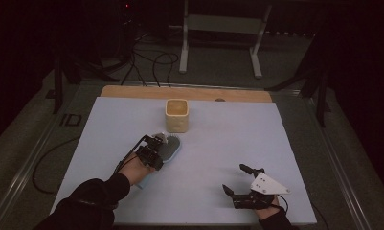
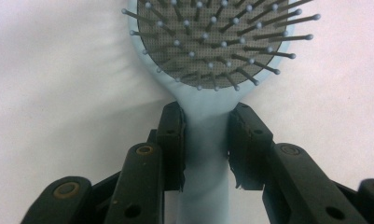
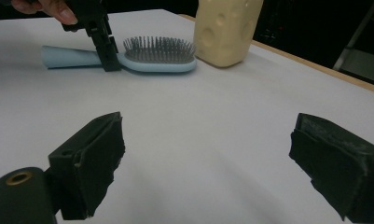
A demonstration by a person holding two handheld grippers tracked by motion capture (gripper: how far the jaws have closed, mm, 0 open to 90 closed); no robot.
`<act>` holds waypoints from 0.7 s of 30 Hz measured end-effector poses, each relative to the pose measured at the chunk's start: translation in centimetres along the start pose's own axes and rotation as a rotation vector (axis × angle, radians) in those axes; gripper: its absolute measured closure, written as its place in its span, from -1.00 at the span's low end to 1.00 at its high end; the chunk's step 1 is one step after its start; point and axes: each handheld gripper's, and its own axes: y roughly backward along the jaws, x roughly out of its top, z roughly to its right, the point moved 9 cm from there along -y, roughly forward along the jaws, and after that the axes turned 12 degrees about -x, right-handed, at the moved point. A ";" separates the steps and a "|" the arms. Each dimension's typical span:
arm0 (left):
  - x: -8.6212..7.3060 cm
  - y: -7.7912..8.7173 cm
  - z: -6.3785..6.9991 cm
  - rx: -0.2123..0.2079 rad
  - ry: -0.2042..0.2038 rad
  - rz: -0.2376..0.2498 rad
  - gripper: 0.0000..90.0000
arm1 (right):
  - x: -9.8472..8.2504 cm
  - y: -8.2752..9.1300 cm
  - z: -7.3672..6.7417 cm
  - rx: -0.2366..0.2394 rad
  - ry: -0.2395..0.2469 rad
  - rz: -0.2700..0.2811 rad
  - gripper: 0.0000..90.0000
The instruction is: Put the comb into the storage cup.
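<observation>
Hairbrush [image 2: 208,42]: lying bristles-up on desk [image 1: 218,158].
Left gripper [image 2: 206,140]: clamping the handle's neck; squeezing evenly should be preventing twist.
Right gripper [image 3: 208,163]: resting released.

A light blue plastic hairbrush [image 2: 205,140] carries a dark grey dotted bristle pad. The cream-yellow square cup [image 1: 177,115] is dimpled; the table cover [image 1: 218,158] is plain white.

A white-covered table [image 1: 228,158] carries a pale blue hairbrush [image 1: 172,147] lying bristles-up, just beside a cream holder [image 1: 177,115] standing upright.
</observation>
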 end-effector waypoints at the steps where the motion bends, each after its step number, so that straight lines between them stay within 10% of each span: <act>1: 0.0 0.0 0.0 0.002 -0.004 0.000 0.53 | 0.0 0.0 0.0 0.000 0.000 -0.001 -0.79; 21: -0.8 0.5 0.5 -0.046 -0.093 0.053 0.55 | 0.0 0.0 0.1 -0.003 0.001 0.002 -0.79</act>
